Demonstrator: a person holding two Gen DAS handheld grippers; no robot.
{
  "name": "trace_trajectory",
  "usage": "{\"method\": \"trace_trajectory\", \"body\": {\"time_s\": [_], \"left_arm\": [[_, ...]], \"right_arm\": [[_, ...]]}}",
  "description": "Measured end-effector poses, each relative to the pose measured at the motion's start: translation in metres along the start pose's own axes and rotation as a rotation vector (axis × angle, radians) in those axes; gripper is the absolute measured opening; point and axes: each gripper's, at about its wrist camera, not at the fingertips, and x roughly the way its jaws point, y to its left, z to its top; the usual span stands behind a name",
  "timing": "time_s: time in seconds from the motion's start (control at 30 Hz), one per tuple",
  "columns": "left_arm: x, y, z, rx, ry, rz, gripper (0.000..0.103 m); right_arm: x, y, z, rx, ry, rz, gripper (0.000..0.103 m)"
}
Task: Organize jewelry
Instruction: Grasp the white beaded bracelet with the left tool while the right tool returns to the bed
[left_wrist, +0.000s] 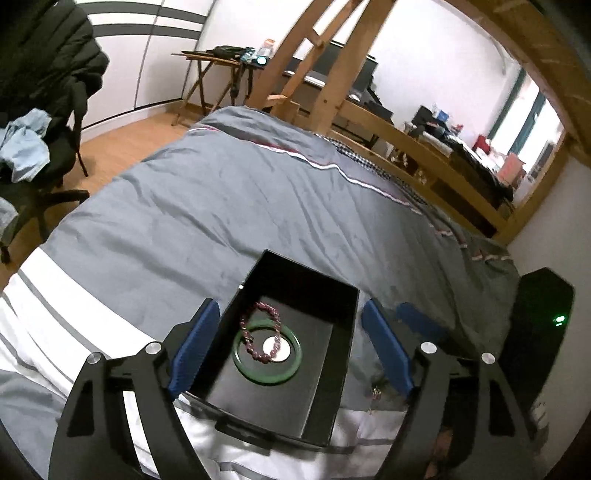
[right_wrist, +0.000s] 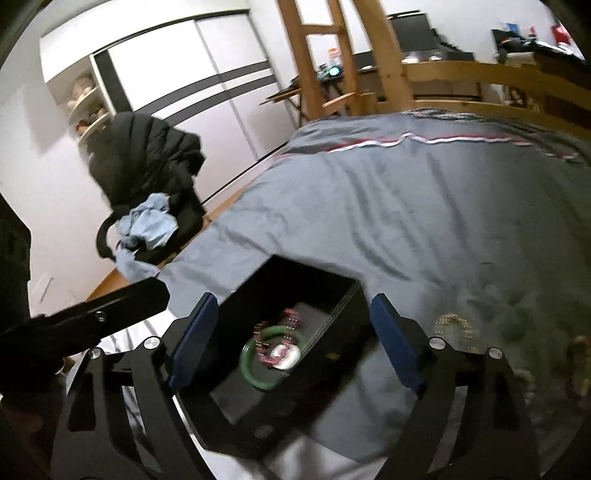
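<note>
left gripper (left_wrist: 288, 347): we see its blue-padded fingers (left_wrist: 195, 347) spread wide, one on each side of the box, nothing pinched. Whether the pads touch the box walls we cannot tell.
right gripper (right_wrist: 291, 343): we see it spread wide too, blue pads (right_wrist: 194, 341) flanking the same box, nothing between them but the box. View is motion-blurred.
open black rectangular box (left_wrist: 347, 332): sits on the bed, near end over the white part of the cover, far end over the grey.
green glassy bangle (left_wrist: 240, 356): lies flat on the box floor, near-centre.
purple beaded bracelet (left_wrist: 258, 308): in the box, draped across the bangle; its far loop lies outside the ring, its near part inside.
small white round disc (left_wrist: 286, 352): on the box floor inside the bangle, partly under the beads.
gold chain necklace (right_wrist: 452, 326): we see it in the right wrist view only, on the cover just right of the box, outside it. Blurred.
grey bed cover with white and red stripes (left_wrist: 240, 206): carries everything above.
office chair with dark puffer jacket and light blue cloth (right_wrist: 144, 177): far left, on the wooden floor, well apart from the box.
wooden ladder frame (left_wrist: 314, 55): beyond the far end of the bed.
</note>
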Motion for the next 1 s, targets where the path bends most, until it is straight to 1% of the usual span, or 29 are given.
{"method": "trace_trajectory", "body": {"time_s": [0.03,0.1,0.2,0.23,0.3,0.33,0.47,0.53,0.63,0.77,0.87,0.93,1.0], "left_arm": [[0.000,-0.004,-0.001,0.016,0.001,-0.001,0.084],[0.001,-0.016,-0.003,0.056,-0.001,-0.017,0.092],[0.005,-0.035,-0.010,0.129,0.020,-0.024,0.092],[0.010,-0.043,-0.014,0.164,0.036,-0.022,0.092],[0.013,-0.052,-0.018,0.198,0.053,-0.030,0.092],[0.015,-0.059,-0.022,0.219,0.066,-0.048,0.092],[0.022,-0.078,-0.034,0.249,0.093,-0.114,0.092],[0.024,-0.086,-0.040,0.257,0.090,-0.131,0.092],[0.035,-0.103,-0.049,0.291,0.117,-0.175,0.092],[0.044,-0.123,-0.059,0.364,0.127,-0.179,0.092],[0.051,-0.137,-0.063,0.395,0.133,-0.203,0.092],[0.057,-0.145,-0.068,0.414,0.153,-0.221,0.092],[0.065,-0.152,-0.075,0.448,0.168,-0.209,0.092]], "right_arm": [[-0.010,-0.007,-0.001,0.005,-0.010,-0.022,0.090],[-0.026,-0.018,-0.003,0.008,-0.022,-0.060,0.091],[-0.054,-0.041,-0.008,0.015,-0.031,-0.129,0.091],[-0.067,-0.050,-0.010,0.008,-0.032,-0.177,0.091],[-0.088,-0.063,-0.014,-0.008,-0.042,-0.251,0.091],[-0.100,-0.071,-0.016,-0.007,-0.044,-0.281,0.092],[-0.138,-0.101,-0.022,0.020,-0.049,-0.363,0.092],[-0.151,-0.111,-0.023,0.031,-0.049,-0.383,0.092],[-0.172,-0.127,-0.027,0.057,-0.059,-0.418,0.093],[-0.189,-0.138,-0.035,0.055,-0.070,-0.442,0.093],[-0.190,-0.142,-0.039,0.036,-0.077,-0.456,0.093],[-0.187,-0.146,-0.043,0.032,-0.085,-0.457,0.093],[-0.180,-0.151,-0.047,0.031,-0.089,-0.451,0.093]]}}
